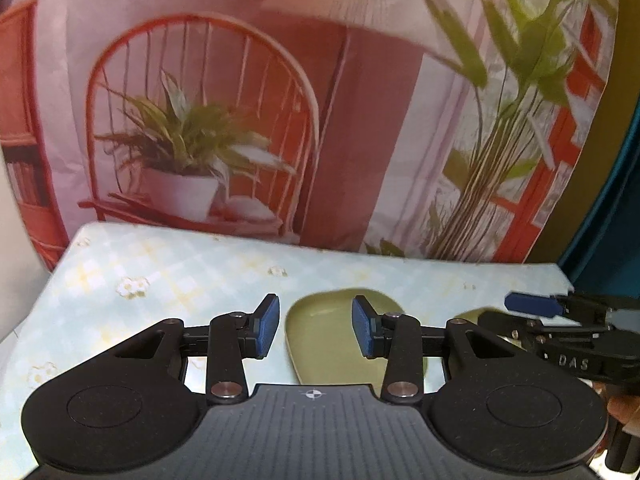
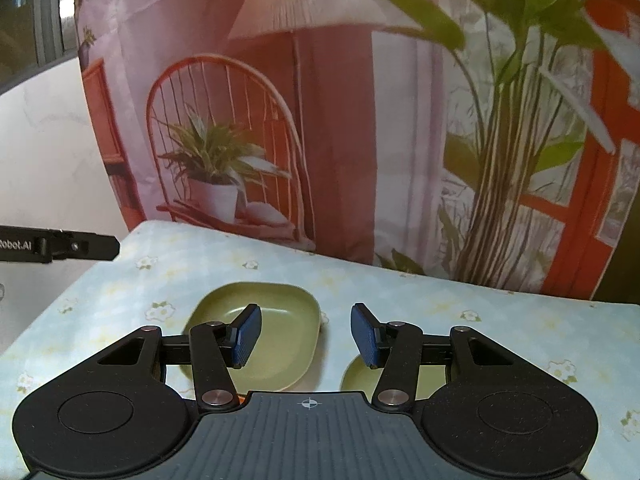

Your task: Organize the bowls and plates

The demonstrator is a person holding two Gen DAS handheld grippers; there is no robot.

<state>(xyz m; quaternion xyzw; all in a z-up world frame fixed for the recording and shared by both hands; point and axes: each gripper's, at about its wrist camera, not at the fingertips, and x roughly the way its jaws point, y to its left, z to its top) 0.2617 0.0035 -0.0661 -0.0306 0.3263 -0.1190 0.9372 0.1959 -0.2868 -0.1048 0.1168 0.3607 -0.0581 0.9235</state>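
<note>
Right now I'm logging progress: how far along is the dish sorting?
Barely begun. Nothing looks stacked: the green rounded-square plate and a second green dish lie apart on the floral tablecloth. Left gripper and right gripper hover open, empty. Gathering both remains.

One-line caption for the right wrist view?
Open right gripper above a green plate and second green dish on a floral tablecloth.

- "DAS" in pale letters stands on the black body of the right gripper (image 1: 532, 306), seen to the right of the left gripper's jaws.
- "obot.AI", its start cut off by the frame edge, stands on the black left gripper (image 2: 80, 245), far left of the right gripper's jaws.
</note>
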